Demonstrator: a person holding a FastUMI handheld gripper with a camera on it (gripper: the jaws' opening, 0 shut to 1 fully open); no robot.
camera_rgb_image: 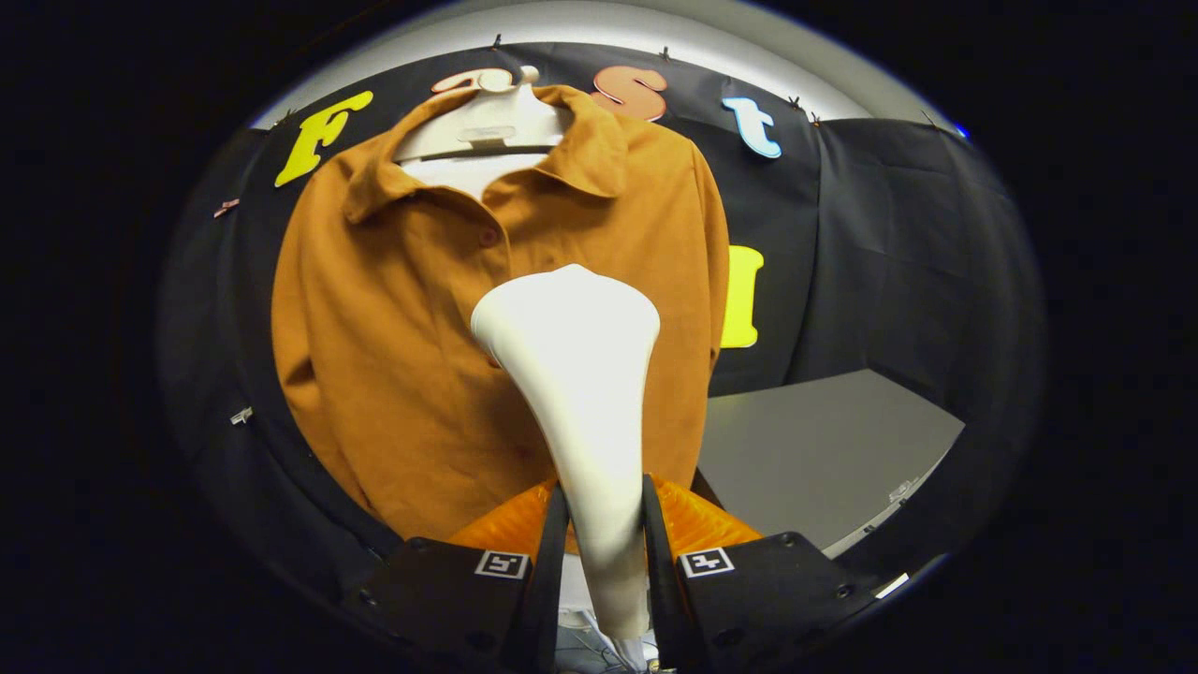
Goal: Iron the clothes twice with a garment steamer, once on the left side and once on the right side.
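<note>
Black cloth wall (889, 234), frame background; grey table (824, 449) lower right. Rust-orange collared shirt (393, 337) on white hanger (487, 117), upper centre. Gripper (604, 524) clamped on white plastic garment steamer (576, 374), centre, head against shirt.

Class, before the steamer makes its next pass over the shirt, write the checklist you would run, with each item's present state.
1. Gripper shut on the steamer handle: ok.
2. Steamer head up and facing the shirt: ok.
3. Head touching the fabric: cannot tell.
4. Shirt on its hanger, front facing the gripper: ok.
5. Steam coming out: cannot tell.
6. Grey table lies beside the shirt, off the steamer's path: ok.
</note>
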